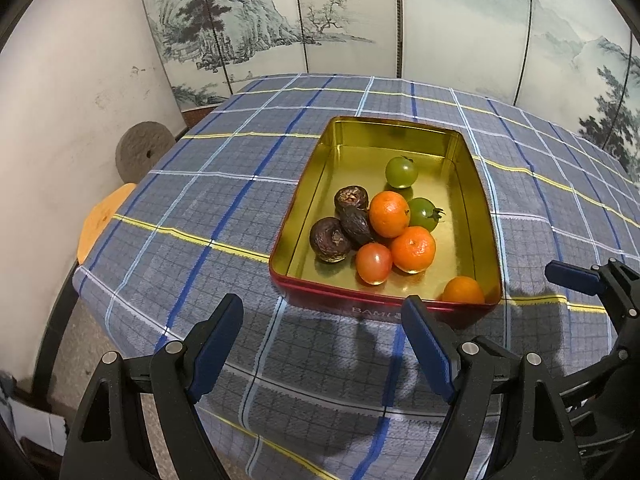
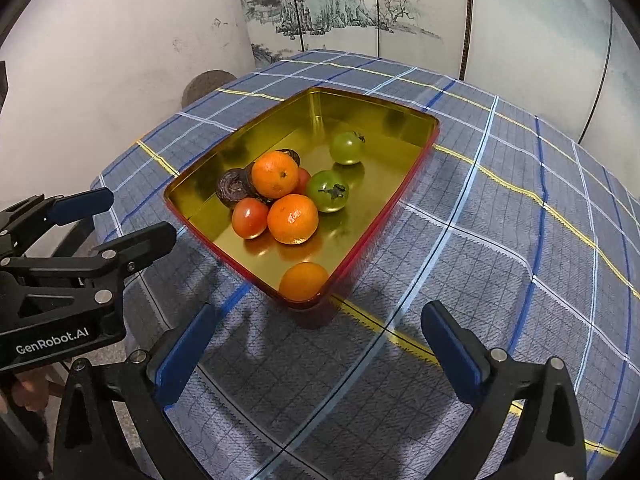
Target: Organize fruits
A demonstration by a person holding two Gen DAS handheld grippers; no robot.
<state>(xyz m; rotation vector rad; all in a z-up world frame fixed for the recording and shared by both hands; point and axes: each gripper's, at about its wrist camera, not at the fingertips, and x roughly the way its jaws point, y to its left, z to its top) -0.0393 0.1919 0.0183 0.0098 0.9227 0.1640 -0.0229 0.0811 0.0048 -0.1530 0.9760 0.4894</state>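
Gold-lined, red outside, the tin (image 1: pixel 472 184) sat on the plaid cloth (image 1: pixel 192 208) toward the middle of the table, with all the fruit in its near half. Three oranges lay there: one (image 1: pixel 389 214) on top of the pile, one (image 1: pixel 413 249) just below it, and a third (image 1: pixel 463 290) alone in the near right corner against the wall. A red tomato (image 1: pixel 373 263) touched the lower orange near the tin's front wall. Two green tomatoes sat farther back, one (image 1: pixel 401 172) apart from the heap and one (image 1: pixel 422 214) beside the top orange. Three dark wrinkled fruits (image 1: pixel 330 239) crowded the left side of the pile. The tin's far half was bare metal.

Both grippers hung over the near edge of the table, short of the tin, angled down toward it. The left gripper (image 1: pixel 322 332) had its jaws apart with only cloth between them. The right gripper (image 2: pixel 318 334) was spread wide, nothing between its blue pads (image 2: pixel 452 344), the corner orange just beyond them. In the right wrist view the left gripper showed at the left edge, a hand (image 2: pixel 28 394) beneath it.
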